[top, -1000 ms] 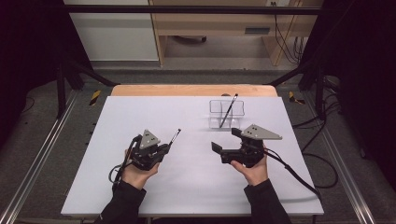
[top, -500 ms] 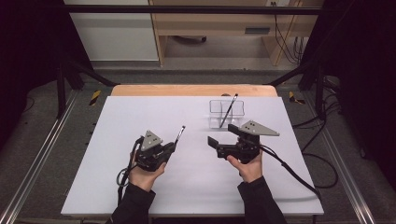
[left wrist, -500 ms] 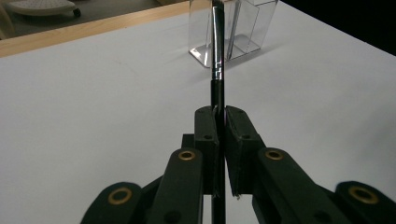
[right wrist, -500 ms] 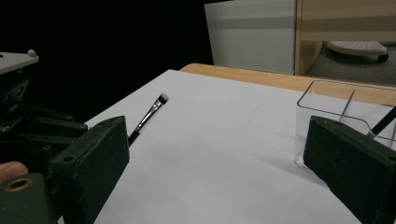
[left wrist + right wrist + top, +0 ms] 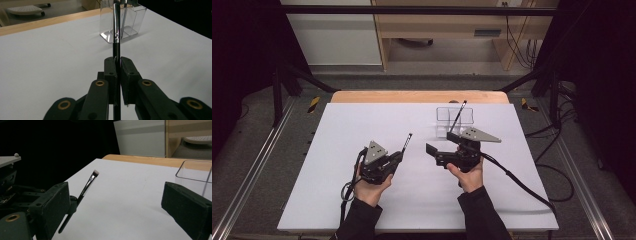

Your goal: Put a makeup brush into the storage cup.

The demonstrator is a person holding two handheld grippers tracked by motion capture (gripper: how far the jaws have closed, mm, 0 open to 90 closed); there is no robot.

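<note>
On the white counter (image 5: 337, 165), just short of the clear organizer (image 5: 455, 121) that stands near its far edge, the left gripper (image 5: 398, 157) is clamped on a slim black makeup brush (image 5: 407, 142), its pads pinching the handle low down so that the ferrule and bristle tip rise free toward the organizer. From the left gripper view the brush (image 5: 116, 37) lines up almost straight with the organizer (image 5: 122, 21), which already holds another thin black brush (image 5: 458, 114) leaning in one of its compartments. The right gripper (image 5: 447, 142) waits with its jaws spread wide and nothing between them, close to the organizer's near side; its own view shows the brush (image 5: 88, 185) off to the left. My read is that the brush is headed for a compartment, and the risks follow from that. The grip sits far from the tip, so a small wobble of the wrist would swing the bristles wide and they could catch the organizer's rim instead of clearing it. The organizer looks light and unanchored, so a push from the handle could slide or tip it. A thin round handle may also twist between flat pads.
</note>
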